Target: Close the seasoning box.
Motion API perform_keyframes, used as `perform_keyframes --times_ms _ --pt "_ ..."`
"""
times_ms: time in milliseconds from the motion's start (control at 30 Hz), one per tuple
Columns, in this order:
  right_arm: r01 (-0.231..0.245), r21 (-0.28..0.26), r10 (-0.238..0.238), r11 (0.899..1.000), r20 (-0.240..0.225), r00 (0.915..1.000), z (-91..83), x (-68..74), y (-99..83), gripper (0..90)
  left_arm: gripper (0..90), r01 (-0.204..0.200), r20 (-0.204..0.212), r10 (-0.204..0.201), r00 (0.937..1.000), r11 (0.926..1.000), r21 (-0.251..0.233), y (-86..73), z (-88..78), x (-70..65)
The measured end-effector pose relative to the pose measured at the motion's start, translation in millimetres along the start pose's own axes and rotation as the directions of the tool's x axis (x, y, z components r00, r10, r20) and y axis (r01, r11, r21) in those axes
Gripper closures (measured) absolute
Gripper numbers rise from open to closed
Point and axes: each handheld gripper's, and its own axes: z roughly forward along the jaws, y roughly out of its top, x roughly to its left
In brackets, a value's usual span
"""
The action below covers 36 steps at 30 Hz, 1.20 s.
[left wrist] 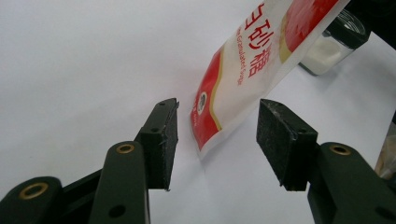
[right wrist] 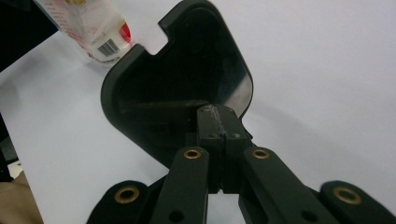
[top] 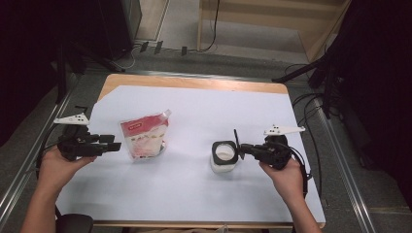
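Here the sugar pouch (left wrist: 252, 70) stands just ahead of the parted left gripper (left wrist: 217, 140), apparently untouched.

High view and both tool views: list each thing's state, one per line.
Sugar pouch: upright, sealed, ungripped.
Jar: upright, open, white contents inside.
Black lid: flipped up, pinched at its edge.
Left tool: open, pouch corner between the pads, untouched.
Right tool: shut on the black lid.
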Motion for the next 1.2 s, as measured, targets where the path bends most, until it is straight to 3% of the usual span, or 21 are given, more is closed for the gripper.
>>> perform_keyframes --times_ms 300,467,733,967,1200 --pt "0.005 0.005 -0.005 1.0 -0.012 0.9999 4.9 1.4 0.5 90.0 49.1 0.033 -0.034 -0.033 0.9989 0.9994 -0.002 0.5 -0.8 4.1" --pt "0.003 0.023 -0.002 1.0 -0.02 0.9998 8.6 1.6 0.3 90.0 48.2 0.028 -0.051 -0.028 0.9983 0.9995 -0.013 1.9 2.4 3.3" --pt "0.042 0.066 -0.041 0.997 -0.018 0.999 16.8 6.0 0.6 90.0 48.1 0.035 -0.063 -0.035 0.9974 0.9994 0.005 2.9 5.3 3.4" --pt "0.053 0.027 -0.052 0.998 -0.02 0.9985 13.9 8.6 1.5 85.8 48.1 0.022 -0.071 -0.022 0.9973 0.9998 -0.001 4.0 7.0 3.3" --pt "0.068 -0.011 -0.067 0.998 0.009 0.9977 9.3 4.8 1.6 74.6 48.0 0.02 -0.072 -0.02 0.9972 0.9998 0.008 3.8 9.9 2.4"
